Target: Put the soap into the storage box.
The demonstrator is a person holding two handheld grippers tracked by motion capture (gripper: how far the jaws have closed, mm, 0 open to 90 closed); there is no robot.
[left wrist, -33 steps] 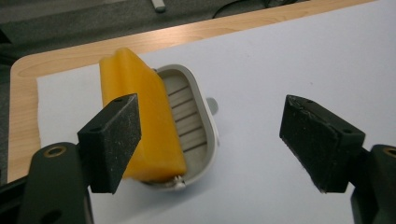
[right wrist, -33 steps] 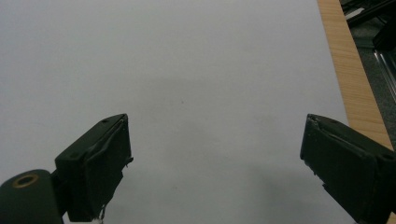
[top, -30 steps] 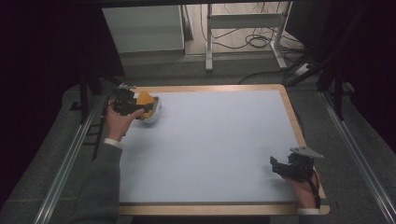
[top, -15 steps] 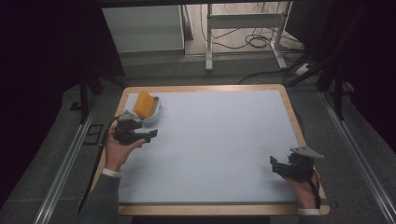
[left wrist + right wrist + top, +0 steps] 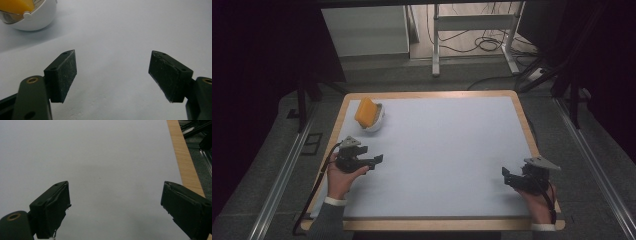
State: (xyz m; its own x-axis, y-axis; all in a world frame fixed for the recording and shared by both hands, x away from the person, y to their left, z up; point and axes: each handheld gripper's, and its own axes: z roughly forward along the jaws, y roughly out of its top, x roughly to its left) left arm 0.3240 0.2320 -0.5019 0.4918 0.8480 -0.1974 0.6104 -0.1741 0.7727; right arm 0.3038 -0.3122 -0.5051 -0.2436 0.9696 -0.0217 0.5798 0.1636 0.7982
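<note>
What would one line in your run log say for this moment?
left gripper: open, empty, near the bowl | right gripper: open, empty, at the table's right edge | bowl: holds a yellow sponge, far left corner

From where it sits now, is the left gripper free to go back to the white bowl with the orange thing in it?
Probably yes: the left gripper is open, and bare table lies between it and the white bowl.

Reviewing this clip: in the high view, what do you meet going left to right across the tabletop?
Left gripper with open jaws, then the white bowl holding an orange piece at the far left corner, then bare table, then the open right gripper.
</note>
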